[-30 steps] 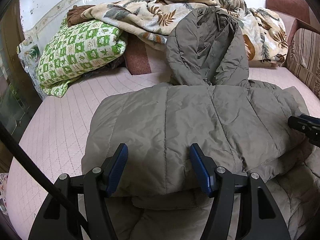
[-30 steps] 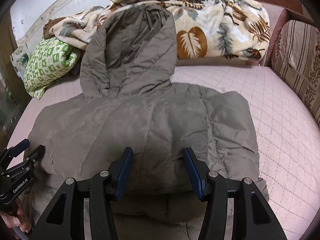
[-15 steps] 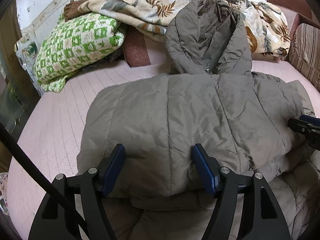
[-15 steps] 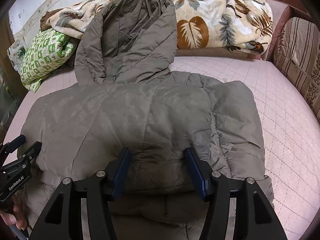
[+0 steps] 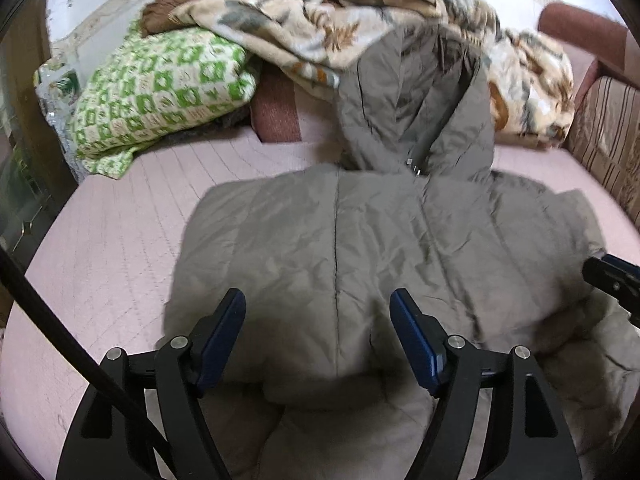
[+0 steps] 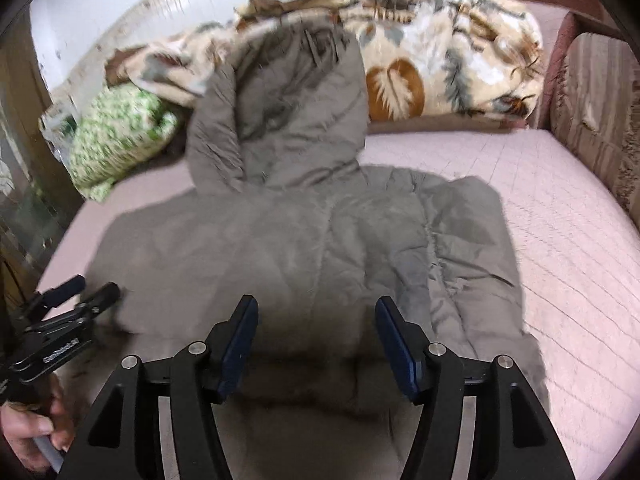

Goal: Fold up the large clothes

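A grey-brown puffer jacket (image 5: pixel 340 240) lies on the pink bed, its lower part folded up over the body and its hood (image 5: pixel 420 100) resting against the blankets behind. My left gripper (image 5: pixel 316 296) hovers over the near folded edge on the jacket's left half. Its jaws are opening and the blue pads (image 5: pixel 222 332) stand clear of the fabric. My right gripper (image 6: pixel 316 302) hovers over the right half of the same jacket (image 6: pixel 280 248), jaws also opening, with nothing pinched. Each gripper shows at the edge of the other's view: the right gripper (image 5: pixel 612 276) and the left gripper (image 6: pixel 68 304).
A green-and-white checked pillow (image 5: pixel 160 88) lies at the back left, and a leaf-print blanket (image 6: pixel 440 56) is heaped along the back. A striped sofa arm (image 6: pixel 596 112) bounds the right side. The pink quilted mattress (image 6: pixel 560 220) surrounds the jacket. A hand (image 6: pixel 36 436) holds the left gripper.
Both grippers have drawn back and slightly up from the jacket's folded edge. Their jaws stand wider apart. The jacket lies where it was.
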{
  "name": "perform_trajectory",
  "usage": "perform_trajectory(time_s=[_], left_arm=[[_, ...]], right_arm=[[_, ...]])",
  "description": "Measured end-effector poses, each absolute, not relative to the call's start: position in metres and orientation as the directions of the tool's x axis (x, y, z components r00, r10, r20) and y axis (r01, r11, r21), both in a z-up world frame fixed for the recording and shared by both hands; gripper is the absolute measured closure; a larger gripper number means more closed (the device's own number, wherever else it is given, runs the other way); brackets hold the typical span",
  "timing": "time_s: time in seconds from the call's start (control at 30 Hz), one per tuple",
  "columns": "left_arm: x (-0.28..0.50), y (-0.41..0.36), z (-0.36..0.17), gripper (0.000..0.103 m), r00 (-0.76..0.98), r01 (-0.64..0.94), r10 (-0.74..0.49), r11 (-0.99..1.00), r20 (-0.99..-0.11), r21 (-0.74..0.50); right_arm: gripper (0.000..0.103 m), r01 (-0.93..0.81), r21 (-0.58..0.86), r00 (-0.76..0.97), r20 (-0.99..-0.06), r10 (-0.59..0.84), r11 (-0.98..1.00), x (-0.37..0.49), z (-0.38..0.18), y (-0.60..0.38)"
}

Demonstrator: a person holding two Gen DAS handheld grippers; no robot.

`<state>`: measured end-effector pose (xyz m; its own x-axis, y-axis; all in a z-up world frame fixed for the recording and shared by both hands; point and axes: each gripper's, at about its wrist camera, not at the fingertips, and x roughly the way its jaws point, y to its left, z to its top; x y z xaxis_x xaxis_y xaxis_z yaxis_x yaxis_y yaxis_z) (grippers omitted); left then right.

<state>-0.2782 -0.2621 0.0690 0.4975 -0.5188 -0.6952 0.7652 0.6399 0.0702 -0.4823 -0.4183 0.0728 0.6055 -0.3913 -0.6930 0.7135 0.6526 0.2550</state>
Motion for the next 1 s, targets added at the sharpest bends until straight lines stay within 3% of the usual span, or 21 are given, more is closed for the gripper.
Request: perform_trajectory(time_s=[0.2, 0.53, 0.73, 1.0], left_arm=[[-0.324, -0.215, 0.093, 0.029, 0.493, 0.78, -0.59, 0.626, -0.639, 0.025], [-0.382, -0.155, 0.093, 0.029, 0.508, 0.768, -0.583, 0.64, -0.634, 0.027], [-0.406, -0.138, 0.111, 0.029, 0.458, 0.779, -0.614, 0.625, -0.643, -0.042], [-0.447, -0.136, 0.165, 0.029, 0.464, 0.817, -0.673, 0.577, -0.576, -0.015]], right_arm=[[0.033, 0.679, 0.282, 0.665, -0.627, -0.406, 0.678, -0.519, 0.092, -0.356], [0.033, 0.658, 0.286, 0.666, -0.653, -0.361, 0.696, -0.555, 0.099, -0.281], [0.032, 0.643, 0.311, 0.696, -0.619, -0.364, 0.7, -0.58, 0.137, -0.252], [0.025, 0.625, 0.365, 0.745, -0.542, -0.388, 0.69, -0.615, 0.182, -0.236]])
